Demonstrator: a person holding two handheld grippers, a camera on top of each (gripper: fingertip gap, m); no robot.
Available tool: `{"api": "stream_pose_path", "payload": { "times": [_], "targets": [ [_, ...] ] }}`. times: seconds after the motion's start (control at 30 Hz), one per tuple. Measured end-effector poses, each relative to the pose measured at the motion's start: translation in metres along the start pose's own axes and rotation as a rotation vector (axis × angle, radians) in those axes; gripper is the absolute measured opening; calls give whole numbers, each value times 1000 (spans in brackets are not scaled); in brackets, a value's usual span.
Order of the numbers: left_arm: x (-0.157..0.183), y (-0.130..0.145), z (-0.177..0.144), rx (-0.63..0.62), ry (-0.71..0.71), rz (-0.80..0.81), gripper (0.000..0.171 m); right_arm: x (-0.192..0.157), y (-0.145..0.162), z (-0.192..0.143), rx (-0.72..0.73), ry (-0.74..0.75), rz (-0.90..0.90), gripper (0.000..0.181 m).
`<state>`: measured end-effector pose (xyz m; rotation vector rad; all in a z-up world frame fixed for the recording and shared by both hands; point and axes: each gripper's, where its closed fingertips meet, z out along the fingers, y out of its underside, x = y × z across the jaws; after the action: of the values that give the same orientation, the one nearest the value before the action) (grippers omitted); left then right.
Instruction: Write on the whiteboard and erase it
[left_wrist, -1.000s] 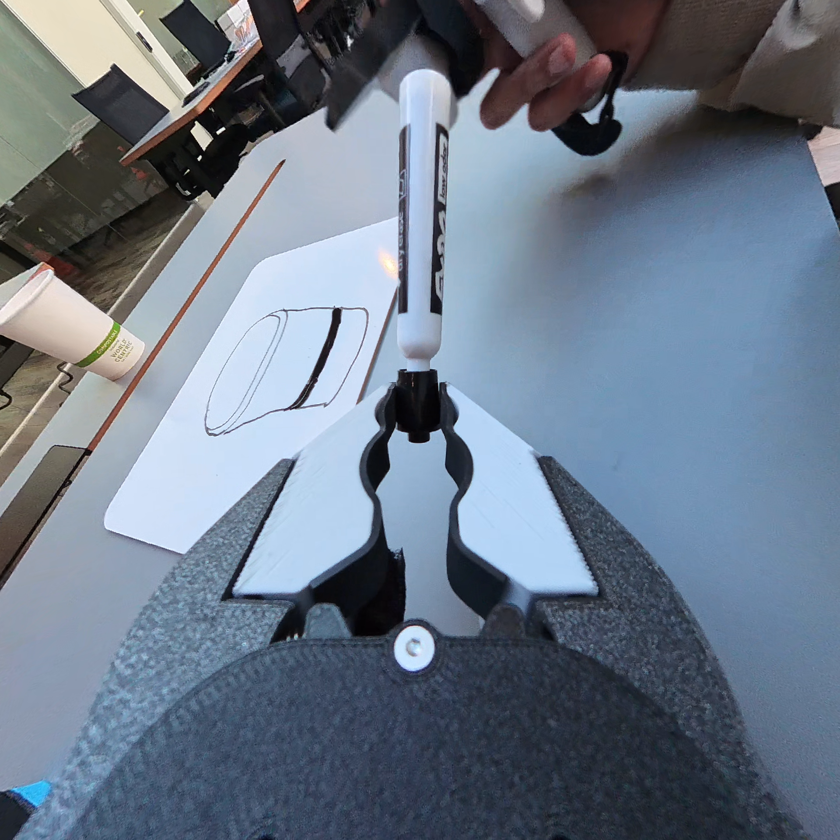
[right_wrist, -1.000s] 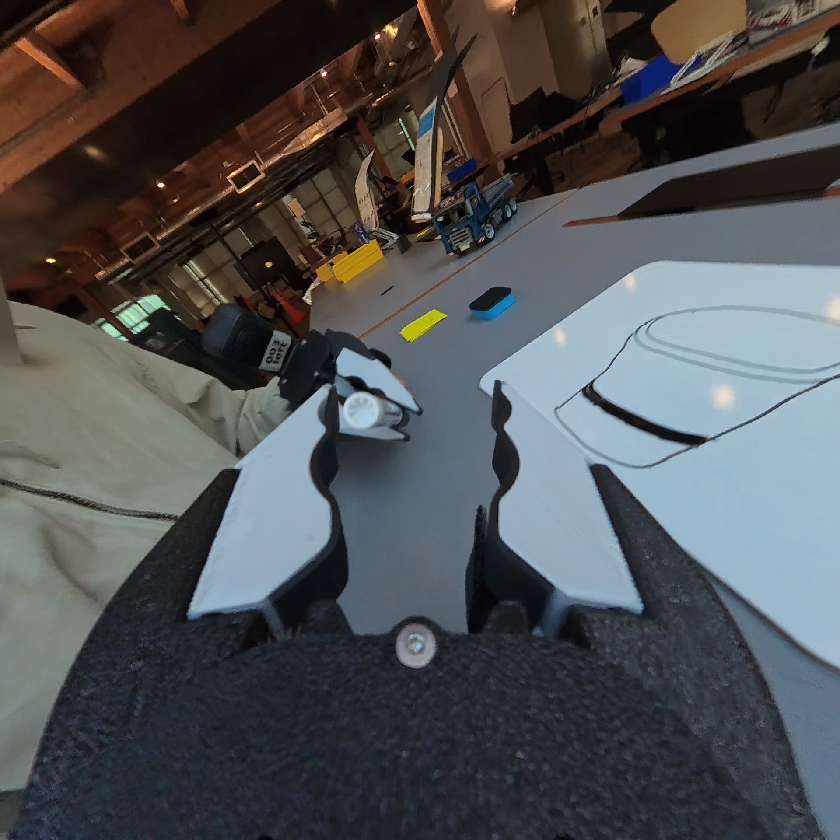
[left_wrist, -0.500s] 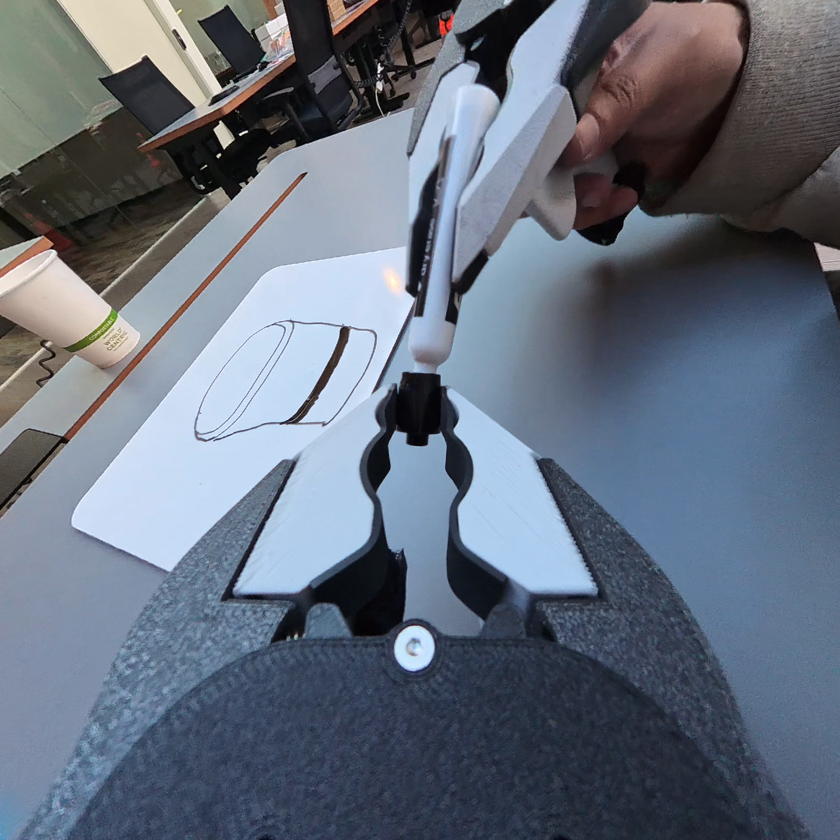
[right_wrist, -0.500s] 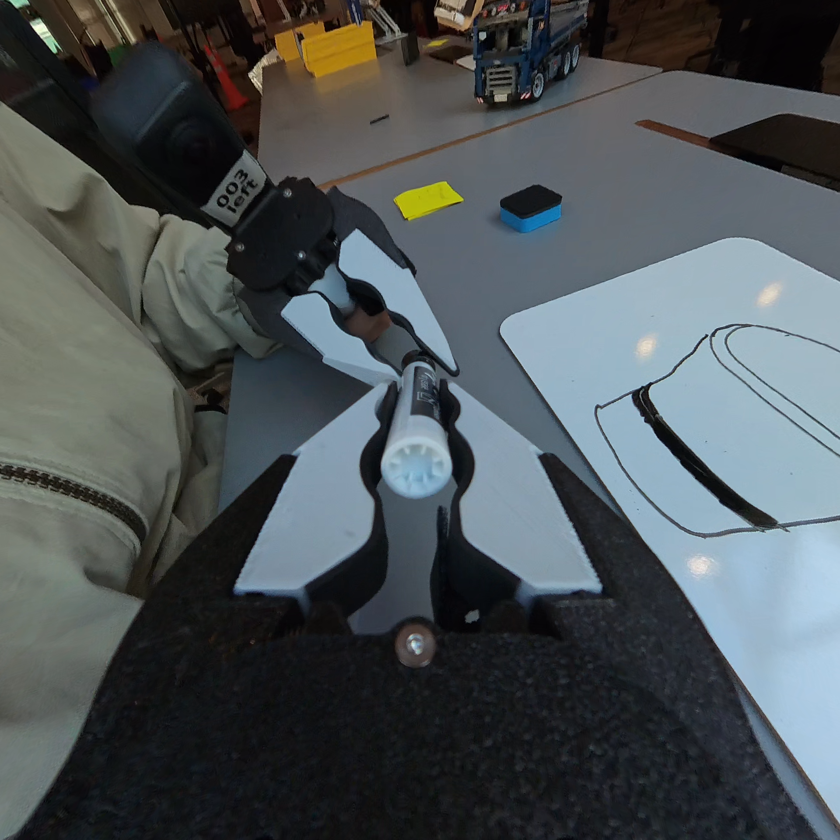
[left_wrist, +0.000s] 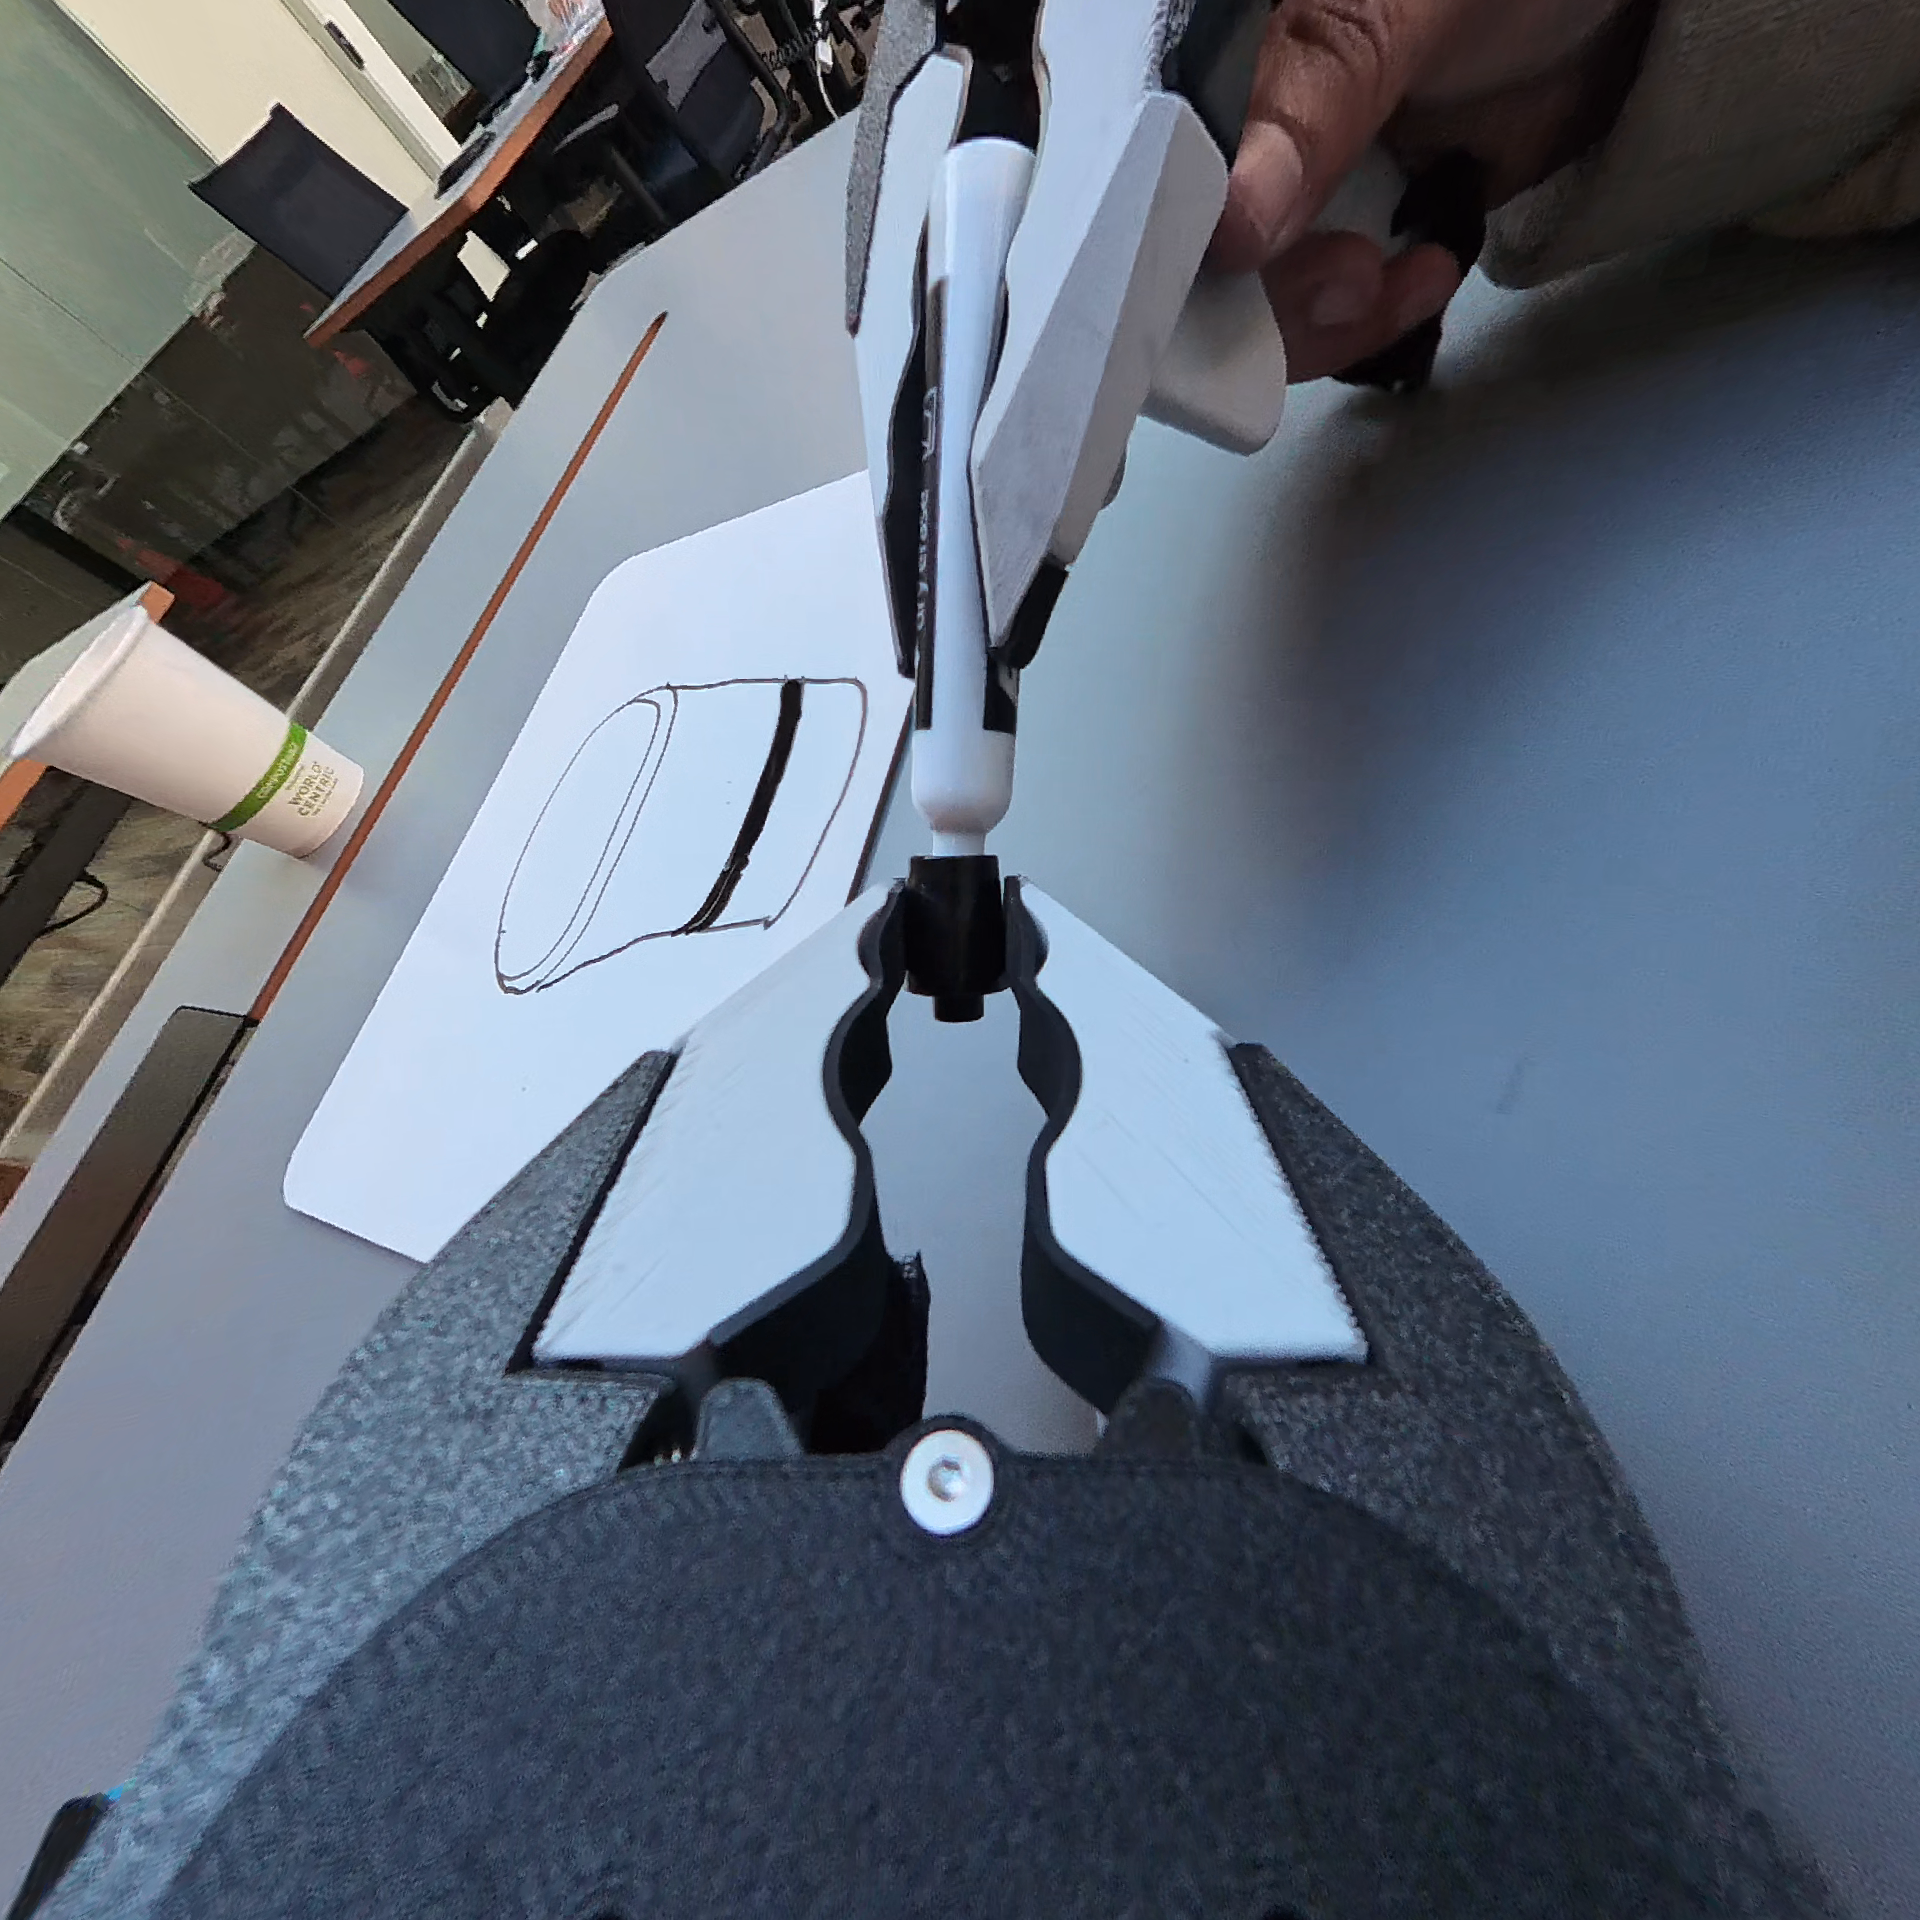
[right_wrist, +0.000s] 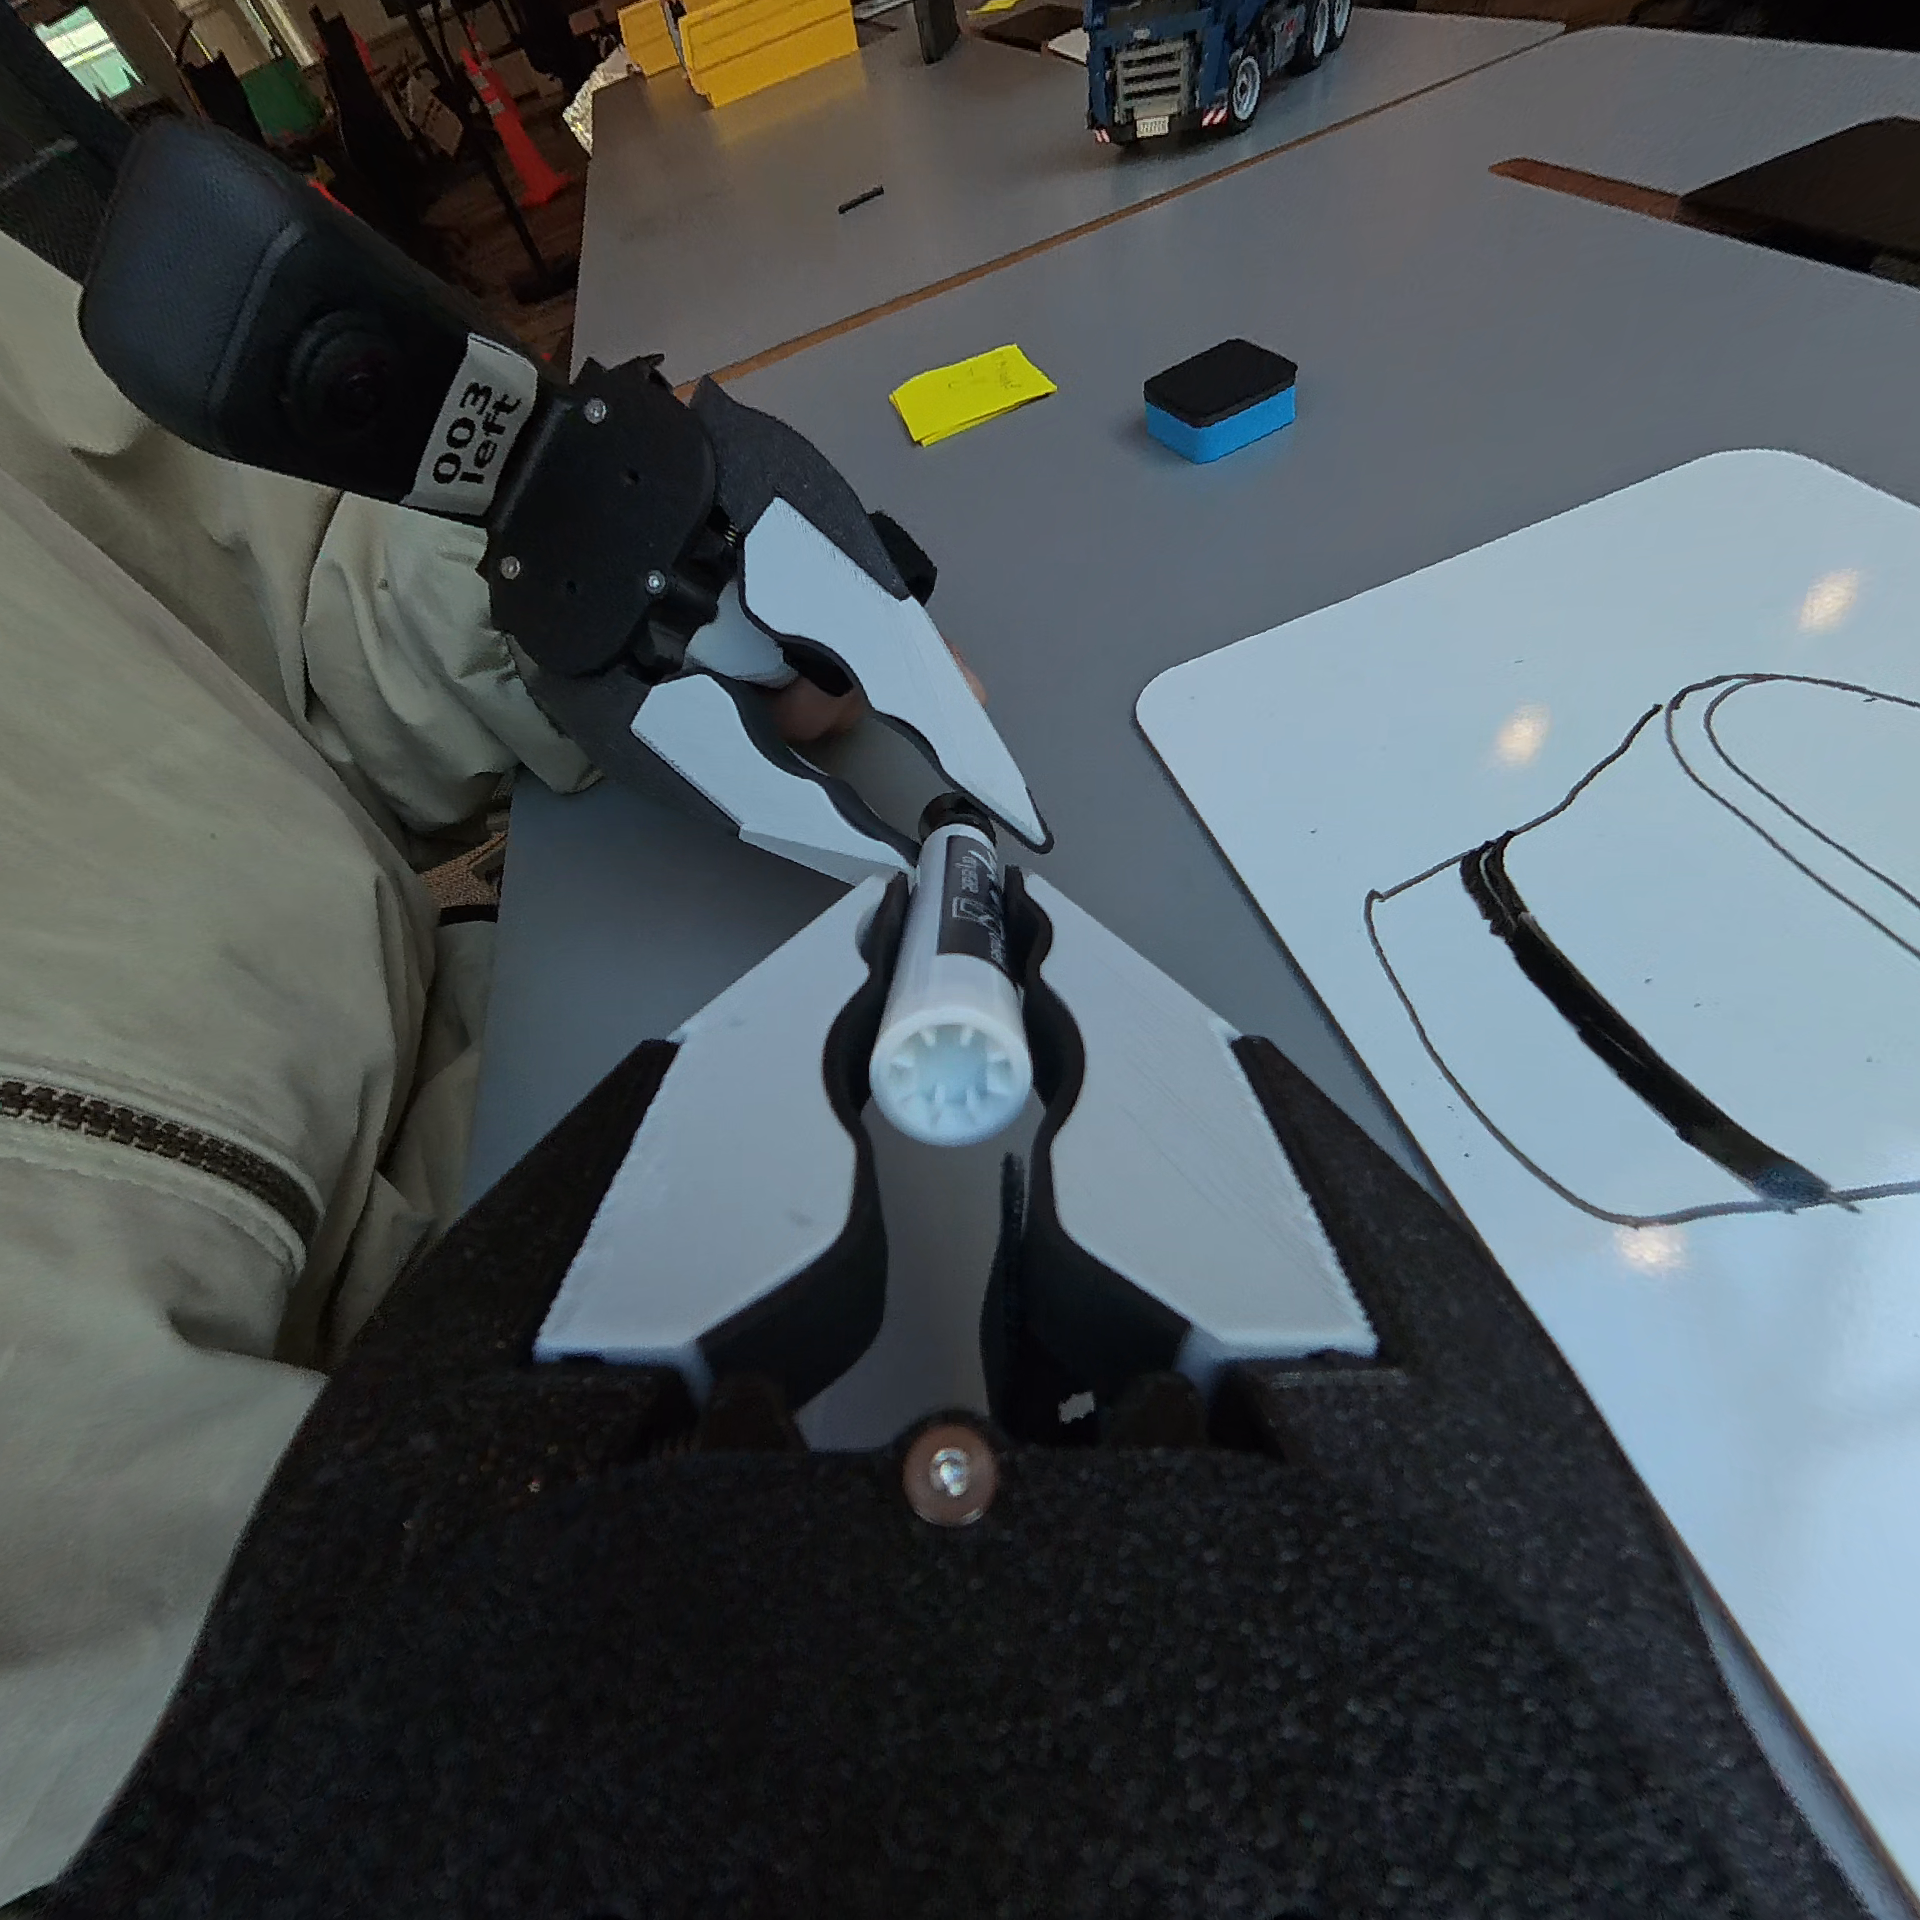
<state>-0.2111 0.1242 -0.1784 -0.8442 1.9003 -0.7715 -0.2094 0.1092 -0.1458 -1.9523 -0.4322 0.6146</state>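
Observation:
My left gripper (left_wrist: 951, 896) is shut on the black cap (left_wrist: 951, 935) of a white dry-erase marker (left_wrist: 958, 665). The marker's barrel points away and up from it. My right gripper (right_wrist: 951, 883) is shut on that barrel (right_wrist: 951, 997), whose ribbed white rear end faces the camera. In the left wrist view the right gripper (left_wrist: 966, 644) comes down from above, held by a hand (left_wrist: 1382, 156). In the right wrist view the left gripper (right_wrist: 961, 836) pinches the cap just beyond my fingertips. Both hold the marker above the grey table (left_wrist: 1507, 831).
A whiteboard (left_wrist: 623, 935) with a black line drawing lies on the table; it also shows in the right wrist view (right_wrist: 1558, 831). A paper cup (left_wrist: 197, 748) stands far left. A blue eraser (right_wrist: 1221, 400), a yellow note (right_wrist: 971, 393) and a toy truck (right_wrist: 1205, 62) lie beyond. A beige sleeve (right_wrist: 156, 935) is at left.
A second ago my right gripper was open and off the marker; it came in and shut on the barrel. My left gripper has kept hold of the cap throughout.

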Motion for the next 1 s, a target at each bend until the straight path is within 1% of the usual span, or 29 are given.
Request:
{"api": "stream_pose_path", "payload": {
  "times": [0.1,0.27,0.33,0.4,0.5,0.6,0.77,0.87,1.0],
  "targets": [
    [-2,5,2,-30,-7,-13,17,3,-2,5,-98,1,-45,18],
    [-1,13,5,-65,-16,-2,15,7,-1,13,-143,-59,-40,18],
    [0,14,5,-73,-19,5,15,8,0,13,-131,-74,-32,18],
    [-3,14,4,-70,-23,-20,15,9,1,15,-116,-70,-25,18],
    [-2,18,7,-95,-27,-10,14,10,3,17,-107,-55,-29,18],
    [-6,17,6,-90,-24,-48,13,11,2,21,-77,-44,-34,18],
    [-12,19,6,-91,-42,-93,12,14,6,26,-87,-3,-68,18],
    [-12,19,7,-97,-49,-79,14,16,6,24,-81,-3,-77,18],
    [-15,6,2,-6,-39,-92,17,15,-7,12,40,-76,17,18]
  ]
}}
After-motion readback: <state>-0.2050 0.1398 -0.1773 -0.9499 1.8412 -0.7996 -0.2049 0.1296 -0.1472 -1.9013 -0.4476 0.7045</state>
